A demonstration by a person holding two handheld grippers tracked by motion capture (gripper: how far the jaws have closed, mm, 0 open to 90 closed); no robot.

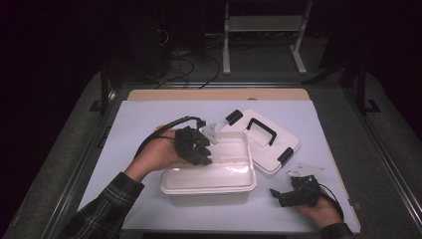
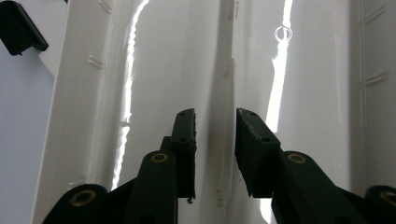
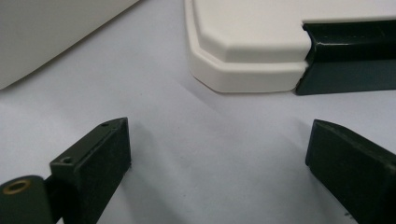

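Left tool (image 1: pixel 203 155) dips into the open white box (image 1: pixel 209 185) at mid-desk – jaws narrow, nothing between them, pads clear of the wall. Box lid (image 1: pixel 263 142) lies flat just right of the box, touching it. Right tool (image 1: pixel 281 195) rests on the desk (image 1: pixel 144 119) near the lid's corner – jaws wide, empty.

In the high view, the left tongs (image 1: pixel 205 158) hide part of the white box's (image 1: pixel 209 186) interior, and the box overlaps the lid's (image 1: pixel 263 142) near edge. Both sleeves (image 1: pixel 107 211) are cut off by the bottom edge. In the right gripper view, the lid's black latch (image 3: pixel 350 58) runs off the right edge.
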